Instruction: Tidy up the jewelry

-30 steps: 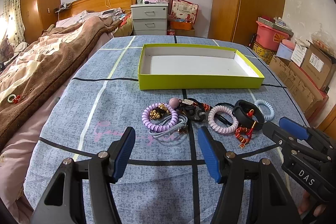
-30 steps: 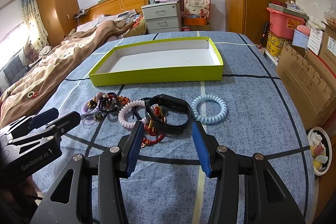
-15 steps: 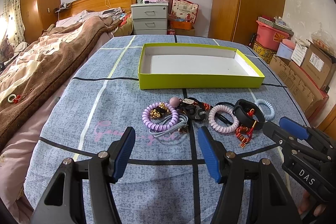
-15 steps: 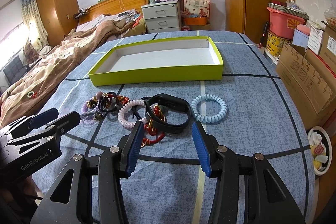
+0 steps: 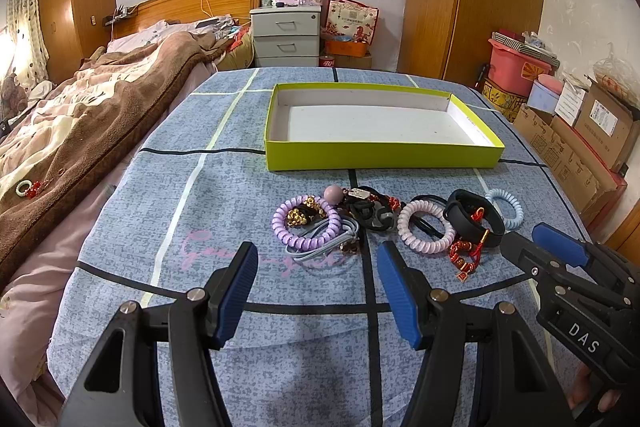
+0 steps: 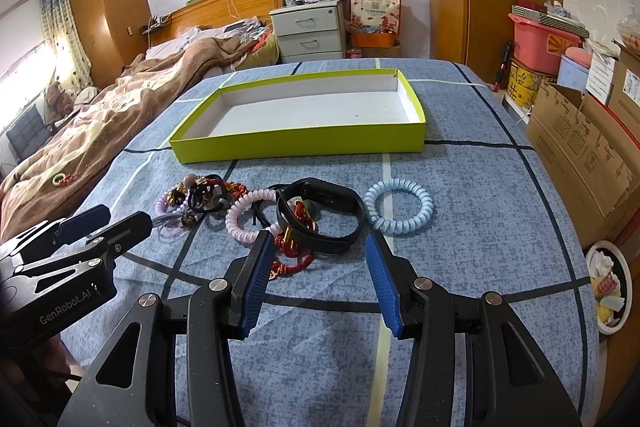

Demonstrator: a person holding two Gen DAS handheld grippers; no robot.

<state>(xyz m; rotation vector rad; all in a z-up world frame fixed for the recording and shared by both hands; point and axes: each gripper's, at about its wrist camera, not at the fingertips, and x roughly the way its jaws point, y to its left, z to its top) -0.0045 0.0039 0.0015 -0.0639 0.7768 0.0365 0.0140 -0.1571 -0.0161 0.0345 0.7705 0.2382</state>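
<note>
Bedroom all around me: wooden wardrobes, a grey nightstand (image 5: 286,35) against the far wall, and a rumpled brown blanket (image 5: 100,119) off to my left. Right in front lies the blue checked cloth (image 5: 224,187) covering the tabletop, crossed by dark and pale lines.

Toward the far side sits the lime-green tray (image 5: 380,155), shallow, white inside, nothing in it. Nearer to me, strung out in a row just short of the tray, is the jewelry. From my left: a purple coil bracelet (image 5: 306,225) with gold beads inside its ring and grey cords under it, then a black tangle (image 5: 370,213) with a mauve bead beside it, a pale pink coil bracelet (image 6: 250,217), a black wristband (image 6: 320,215) lying over a red knotted charm (image 6: 290,255), and at the right end, apart from the others, a light blue coil bracelet (image 6: 398,207).

My left claw (image 5: 316,291) hangs over the cloth just short of the purple coil, blue pads spread wide, nothing between them. My right claw (image 6: 316,275) hovers above the wristband and red charm, pads likewise wide apart and empty, touching none of it. Each claw shows at the edge of the other's view, side by side, both angled down at the pile
</note>
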